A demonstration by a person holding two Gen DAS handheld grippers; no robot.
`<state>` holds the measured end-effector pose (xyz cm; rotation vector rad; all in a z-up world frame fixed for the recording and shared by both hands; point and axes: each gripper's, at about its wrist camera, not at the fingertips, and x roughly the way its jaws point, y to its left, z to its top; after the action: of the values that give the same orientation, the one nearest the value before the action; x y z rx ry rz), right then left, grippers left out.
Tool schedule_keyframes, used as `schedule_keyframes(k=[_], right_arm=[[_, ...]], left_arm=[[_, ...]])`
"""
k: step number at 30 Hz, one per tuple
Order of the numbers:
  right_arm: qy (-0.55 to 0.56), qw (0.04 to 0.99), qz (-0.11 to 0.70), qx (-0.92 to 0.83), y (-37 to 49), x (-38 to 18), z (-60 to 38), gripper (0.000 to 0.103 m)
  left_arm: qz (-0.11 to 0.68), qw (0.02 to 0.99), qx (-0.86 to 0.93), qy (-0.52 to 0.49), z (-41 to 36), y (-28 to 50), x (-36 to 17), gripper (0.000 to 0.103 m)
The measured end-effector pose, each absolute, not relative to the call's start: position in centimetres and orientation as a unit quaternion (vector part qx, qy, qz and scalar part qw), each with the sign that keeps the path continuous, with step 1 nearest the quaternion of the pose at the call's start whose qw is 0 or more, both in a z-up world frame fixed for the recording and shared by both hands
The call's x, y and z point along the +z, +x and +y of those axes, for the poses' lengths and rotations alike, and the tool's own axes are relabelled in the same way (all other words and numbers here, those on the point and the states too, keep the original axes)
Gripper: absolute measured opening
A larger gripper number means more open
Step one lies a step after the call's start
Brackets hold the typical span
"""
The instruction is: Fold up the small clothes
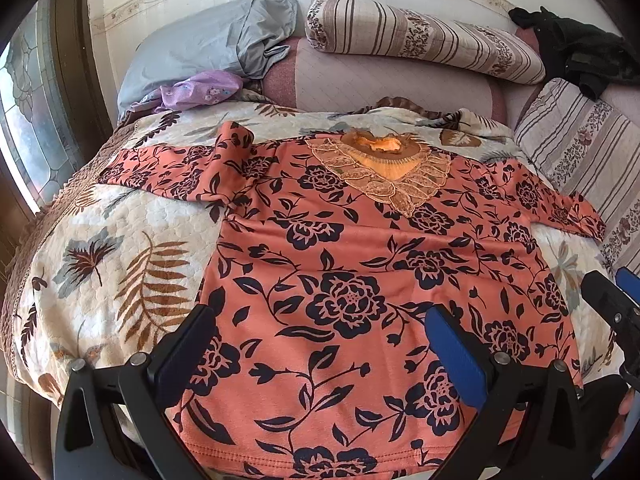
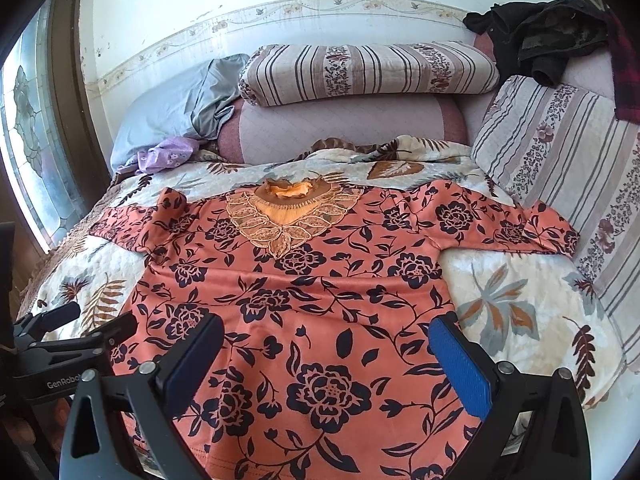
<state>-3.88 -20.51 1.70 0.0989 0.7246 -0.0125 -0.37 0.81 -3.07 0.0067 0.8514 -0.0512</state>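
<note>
An orange blouse (image 1: 340,248) (image 2: 320,288) with dark flower print and a lace collar lies spread flat on the quilted bed cover, both sleeves stretched out sideways, hem nearest me. My left gripper (image 1: 320,320) hovers open above the hem's left half, with nothing between its fingers. My right gripper (image 2: 328,332) is open too, over the hem's right half and holding nothing. The right gripper's fingers (image 1: 604,296) show at the right edge of the left wrist view. The left gripper's fingers (image 2: 76,320) show at the left edge of the right wrist view.
The leaf-patterned quilt (image 1: 120,240) (image 2: 520,300) covers the bed. Striped cushions (image 1: 420,36) (image 2: 368,72) and a grey pillow (image 1: 192,52) lie at the back, with a purple cloth (image 1: 200,90) and dark clothes (image 2: 540,40). A window (image 2: 28,140) is on the left.
</note>
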Motion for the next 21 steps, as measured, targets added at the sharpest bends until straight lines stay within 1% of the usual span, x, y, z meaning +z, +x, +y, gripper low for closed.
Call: schedule_keyframes(k=[17,21], right_arm=[[0.058,0.928,0.367,-0.019,-2.6,0.1,-22.6,0.103],[0.067,0.926,0.371,-0.022,-2.3,-0.2,-25.6,0.103]], left_arm=[[0.435,0.9,-0.024,0.019,0.0,0.9,-5.1,0.103],[0.443,0.896,-0.018,0.028,0.9,1.7,-6.3,0.103]])
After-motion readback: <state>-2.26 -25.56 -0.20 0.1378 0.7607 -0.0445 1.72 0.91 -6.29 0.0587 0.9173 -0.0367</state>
